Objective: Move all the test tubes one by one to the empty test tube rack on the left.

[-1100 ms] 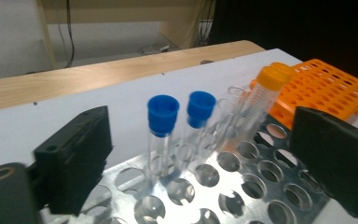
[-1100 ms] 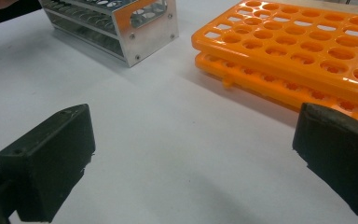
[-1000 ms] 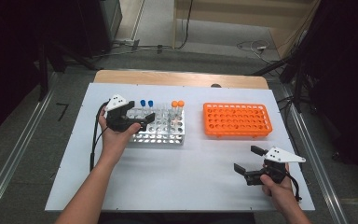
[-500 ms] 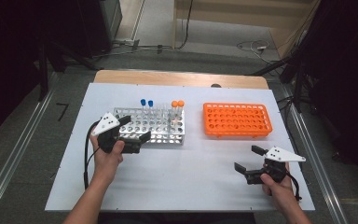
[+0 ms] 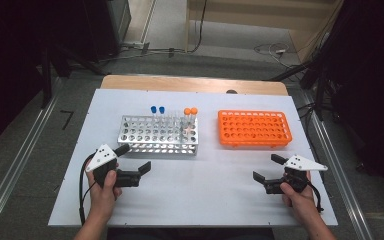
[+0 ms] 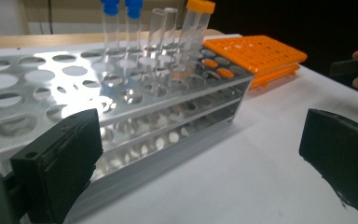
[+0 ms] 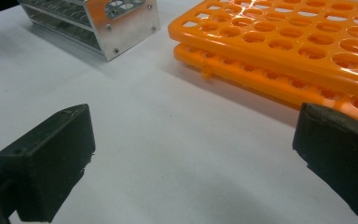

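We hold the left gripper [image 5: 132, 167] low over the white worktop [image 5: 200, 185], just in front of the metal rack [image 5: 157, 137], with its jaws spread wide and nothing between them. In the left gripper view the near long side of the rack runs past the left jaw, and bare worktop lies between the two jaws.

The rack stands on the left half of the worktop. Toward its far right end it holds two blue-capped tubes [image 5: 157, 111], side by side in the back row, and two orange-capped tubes [image 5: 190, 113] near the right corner. In the left gripper view a few clear uncapped tubes [image 6: 161, 35] stand between the blue and the orange ones. The other holes we can see are empty.

The orange rack [image 5: 254, 128] sits to the right of the metal one, apart from it, with every hole that shows empty.

We hold the right gripper [image 5: 265, 170] near the front right corner of the worktop, well apart from the left one, in front of the orange rack. Its jaws are also wide apart and hold nothing. In the right gripper view the orange rack fills the upper right and a corner of the metal rack shows at the upper left.
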`<state>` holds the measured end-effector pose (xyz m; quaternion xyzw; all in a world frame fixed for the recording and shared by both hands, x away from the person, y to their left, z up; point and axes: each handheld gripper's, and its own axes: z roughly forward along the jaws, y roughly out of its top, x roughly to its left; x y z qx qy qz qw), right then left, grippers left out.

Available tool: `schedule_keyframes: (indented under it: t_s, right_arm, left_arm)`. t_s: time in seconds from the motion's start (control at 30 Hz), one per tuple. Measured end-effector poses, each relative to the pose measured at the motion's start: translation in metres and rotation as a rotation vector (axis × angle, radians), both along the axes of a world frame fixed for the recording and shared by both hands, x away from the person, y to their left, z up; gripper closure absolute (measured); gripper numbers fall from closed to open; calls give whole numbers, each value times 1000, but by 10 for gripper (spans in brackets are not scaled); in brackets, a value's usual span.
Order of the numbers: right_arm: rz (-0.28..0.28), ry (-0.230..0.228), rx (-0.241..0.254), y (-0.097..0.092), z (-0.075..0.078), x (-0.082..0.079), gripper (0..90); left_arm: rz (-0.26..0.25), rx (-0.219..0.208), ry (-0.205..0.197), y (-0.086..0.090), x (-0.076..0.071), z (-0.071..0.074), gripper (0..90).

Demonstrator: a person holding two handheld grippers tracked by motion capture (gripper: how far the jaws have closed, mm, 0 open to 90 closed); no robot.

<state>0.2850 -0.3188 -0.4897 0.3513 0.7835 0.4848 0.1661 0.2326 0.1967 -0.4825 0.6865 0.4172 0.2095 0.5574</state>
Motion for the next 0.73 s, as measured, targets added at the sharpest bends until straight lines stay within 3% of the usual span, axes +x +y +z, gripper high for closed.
schedule_keyframes:
  t_s: [0.07,0.13,0.27,0.37,0.47,0.53,0.63,0.73]
  right_arm:
    - [-7,-2,1,-2,0,0,0]
    - [-14,-1,5,-4,0,1,0]
    - [-27,-4,3,-10,-1,3,0]
    - [-44,-3,5,-15,-3,4,0]
    - [-60,-11,-2,-21,-5,6,0]
    - [-69,-11,-1,-25,-6,7,0]
    - [-84,-10,-1,-30,-7,8,0]
    - [-97,-4,2,-33,-8,9,0]
  left_arm:
    - [3,21,5,4,-3,-6,0]
    - [-2,3,20,11,-4,-10,0]
    - [5,-43,1,28,-9,-12,0]
    - [21,-19,-15,38,-15,-15,0]
    - [30,-50,-6,47,-18,-18,0]
    - [34,-44,-15,49,-18,-18,0]
    - [25,-74,-21,50,-15,-17,0]
    - [19,-41,-26,47,-14,-17,0]
